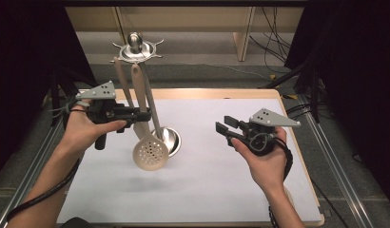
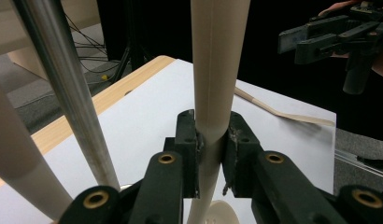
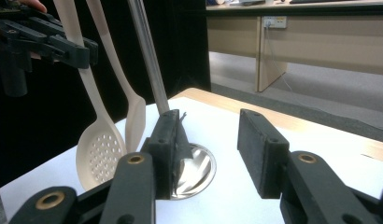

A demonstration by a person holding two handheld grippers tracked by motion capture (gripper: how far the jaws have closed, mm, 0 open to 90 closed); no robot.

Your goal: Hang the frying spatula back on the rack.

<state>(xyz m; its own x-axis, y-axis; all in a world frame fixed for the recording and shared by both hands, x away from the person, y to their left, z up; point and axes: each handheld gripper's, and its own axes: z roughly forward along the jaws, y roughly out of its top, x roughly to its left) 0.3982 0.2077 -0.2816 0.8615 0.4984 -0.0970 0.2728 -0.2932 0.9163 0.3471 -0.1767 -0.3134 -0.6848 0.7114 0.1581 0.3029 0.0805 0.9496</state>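
Your left gripper point(image 1: 144, 114) is clamped on the handle of the slotted spoon point(image 1: 150, 153). In the left gripper view both pads press the cream handle point(image 2: 216, 70) from either side, and the handle rises straight up out of the jaws and runs down below them to the perforated bowl. That bowl hangs just under your jaws, close above the white table point(image 1: 221, 190).

Beside your left jaw stands the steel pole of the utensil stand point(image 1: 152, 102), near but apart from the gripper. A second cream spoon point(image 3: 133, 116) hangs just behind the slotted one, on the far side of your left jaws.

Your right gripper point(image 1: 223, 129) has its jaws standing apart with nothing between them. In the right gripper view, the stand's round steel base point(image 3: 199, 168) sits past the jaw on that view's left, with the slotted spoon beyond it.

The two grippers face each other, well apart.
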